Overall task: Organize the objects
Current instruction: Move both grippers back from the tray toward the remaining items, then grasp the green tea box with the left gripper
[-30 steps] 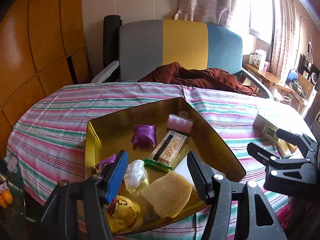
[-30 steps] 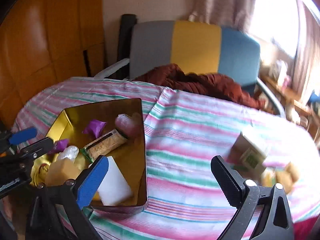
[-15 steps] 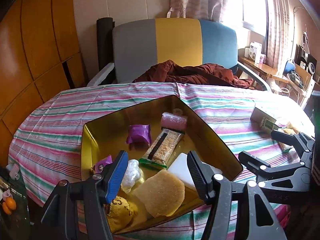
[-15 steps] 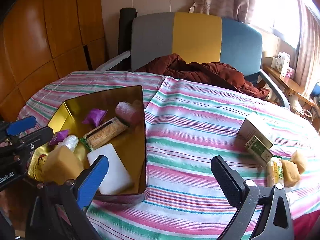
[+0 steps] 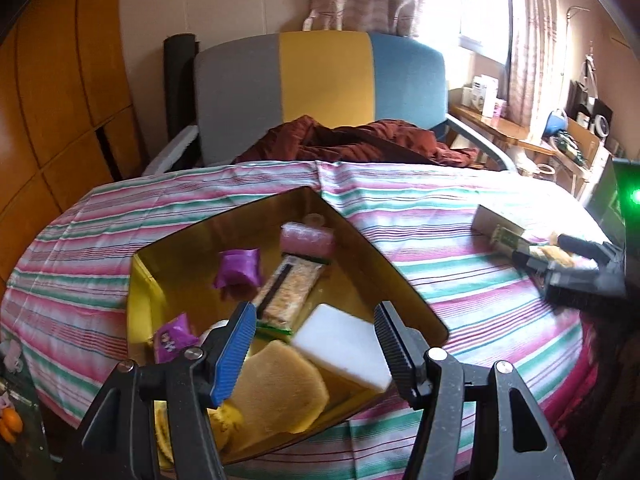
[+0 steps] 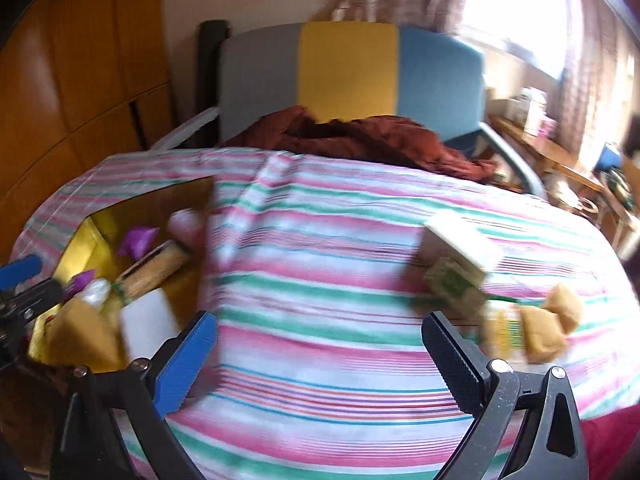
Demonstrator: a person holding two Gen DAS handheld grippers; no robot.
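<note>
Left wrist view: long wrapped cereal bar point(image 5: 289, 290) in gold tray point(image 5: 400, 280), pointing diagonally away; left tool point(image 5: 314, 338) open, empty.

1. The left gripper point(image 5: 314, 334) has a black frame of angular, triangular struts with open cut-outs.
2. One of its fingers carries a blue ribbed pad point(image 5: 236, 350); the other a black ribbed pad point(image 5: 390, 344).
3. Round silver screws point(image 5: 436, 354) sit at the frame's joints.
4. The right gripper point(image 6: 320, 354) is built alike: blue pad, black pad, speckled black frame, silver screws.
</note>
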